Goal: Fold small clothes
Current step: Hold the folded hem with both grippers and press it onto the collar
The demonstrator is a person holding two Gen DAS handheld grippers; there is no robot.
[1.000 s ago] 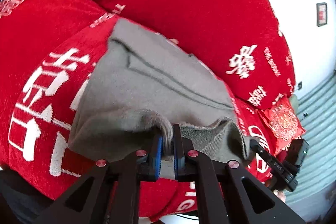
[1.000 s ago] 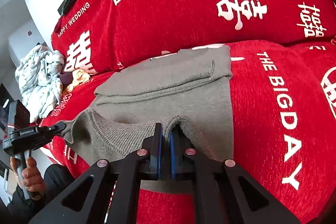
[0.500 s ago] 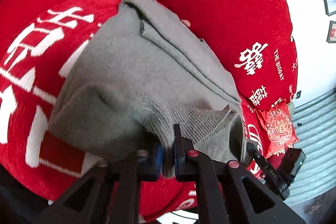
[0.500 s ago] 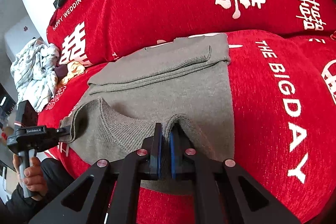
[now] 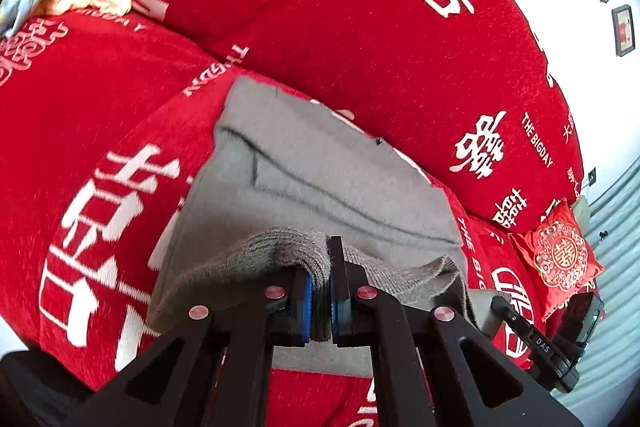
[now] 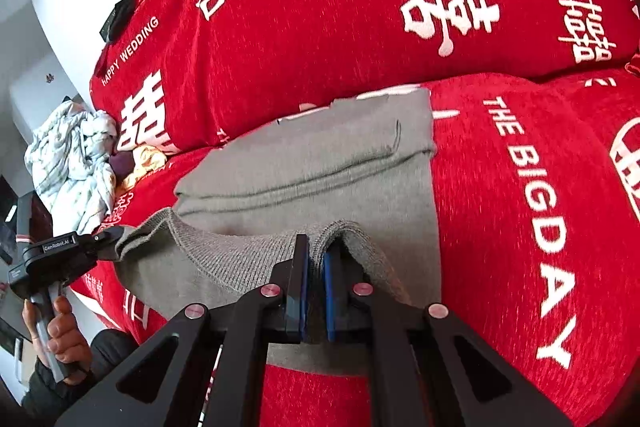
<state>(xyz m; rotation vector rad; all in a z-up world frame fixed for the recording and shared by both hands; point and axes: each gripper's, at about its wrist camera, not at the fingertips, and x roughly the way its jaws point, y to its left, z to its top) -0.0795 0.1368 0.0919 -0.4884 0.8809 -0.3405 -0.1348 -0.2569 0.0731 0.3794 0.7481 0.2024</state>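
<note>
Now | grey knit garment on red sofa cushion | left hand-held gripper and right hand-held gripper each clamp ribbed hem | carry both corners forward level, hem taut, edges aligned.

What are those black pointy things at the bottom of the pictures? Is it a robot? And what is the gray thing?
It is not a robot. A person holds a black grabbing tool in each hand, and each tool has a small camera looking forward along its two fingers. So one picture comes from the left tool and the other from the right tool.

The gray thing is a small knitted sweater, lying on a red sofa cover with white writing. Both tools are pinched shut on the sweater's near ribbed edge, one at each side.

In the right tool's picture you can see the other tool and the person's hand gripping its handle. Behind it, at the far end of the sofa, sits a heap of crumpled clothes.
</note>
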